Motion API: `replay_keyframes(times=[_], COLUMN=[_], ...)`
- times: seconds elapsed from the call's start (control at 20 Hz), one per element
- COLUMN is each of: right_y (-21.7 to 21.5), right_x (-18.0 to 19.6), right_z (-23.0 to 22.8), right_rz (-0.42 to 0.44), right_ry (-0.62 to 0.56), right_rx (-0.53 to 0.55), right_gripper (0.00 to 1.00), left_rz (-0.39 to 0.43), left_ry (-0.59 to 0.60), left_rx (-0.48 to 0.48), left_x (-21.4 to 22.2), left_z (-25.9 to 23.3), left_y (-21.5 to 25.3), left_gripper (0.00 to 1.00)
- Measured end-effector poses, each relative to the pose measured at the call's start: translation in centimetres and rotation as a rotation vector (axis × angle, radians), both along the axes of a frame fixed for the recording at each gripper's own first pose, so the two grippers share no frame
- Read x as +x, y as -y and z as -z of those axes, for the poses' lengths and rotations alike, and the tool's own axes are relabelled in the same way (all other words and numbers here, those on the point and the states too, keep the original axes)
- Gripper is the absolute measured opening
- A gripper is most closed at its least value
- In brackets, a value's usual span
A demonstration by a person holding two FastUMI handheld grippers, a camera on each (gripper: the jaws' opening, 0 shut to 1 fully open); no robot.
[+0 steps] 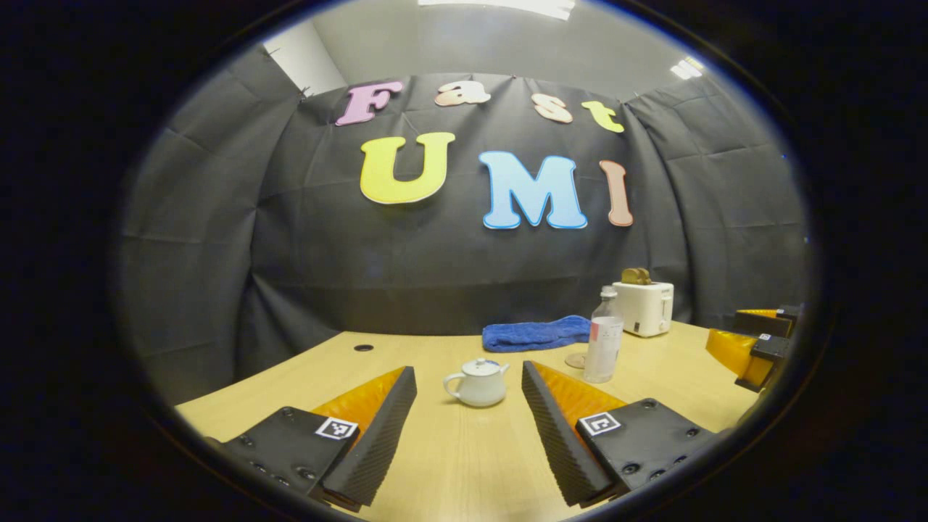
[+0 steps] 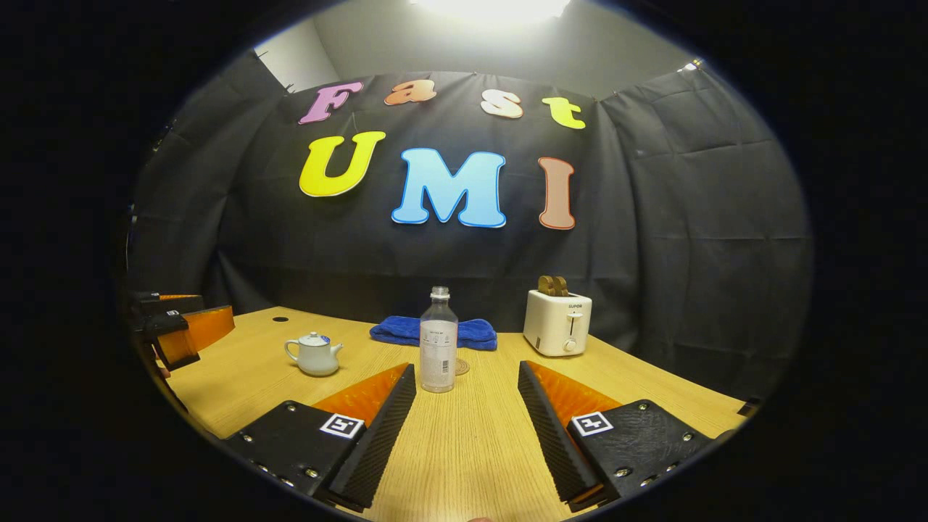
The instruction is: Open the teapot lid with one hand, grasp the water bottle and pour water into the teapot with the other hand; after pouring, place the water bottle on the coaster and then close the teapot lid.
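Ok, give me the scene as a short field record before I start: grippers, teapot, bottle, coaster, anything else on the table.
left gripper: open, holding nothing, aimed at the teapot
right gripper: open, holding nothing, aimed at the bottle
small white ceramic teapot: upright on the light wooden table, lid on
clear plastic water bottle: upright, no cap visible
round coaster: flat, just behind the bottle
folded blue towel: near the back wall
white toaster: far side, brown slices in its slots
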State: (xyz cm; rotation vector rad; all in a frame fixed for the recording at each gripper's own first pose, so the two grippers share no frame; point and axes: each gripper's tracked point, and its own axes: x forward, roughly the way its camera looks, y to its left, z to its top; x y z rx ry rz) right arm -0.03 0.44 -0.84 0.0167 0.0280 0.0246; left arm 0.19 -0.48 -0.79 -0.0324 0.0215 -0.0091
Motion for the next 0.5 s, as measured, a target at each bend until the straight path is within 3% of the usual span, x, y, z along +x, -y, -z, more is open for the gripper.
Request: replay_keyframes(times=[0.3, 0.5], right_y=[-1.4, -2.7], right_x=[2.3, 5.0], right_z=[0.0, -1.1], right_rz=[-0.054, -0.1], right_ry=[-0.012, -0.009], right_rx=[0.026, 0.024], right_gripper=[0.89, 0.89], left_rz=[0.037, 0.072], left_ry=[-0.01, -0.001], left_rx=[-0.045, -0.023], left_x=[2.7, 5.9], left_z=[0.5, 0.2], left_y=[0.6, 1.2], left_gripper=[0.99, 0.99])
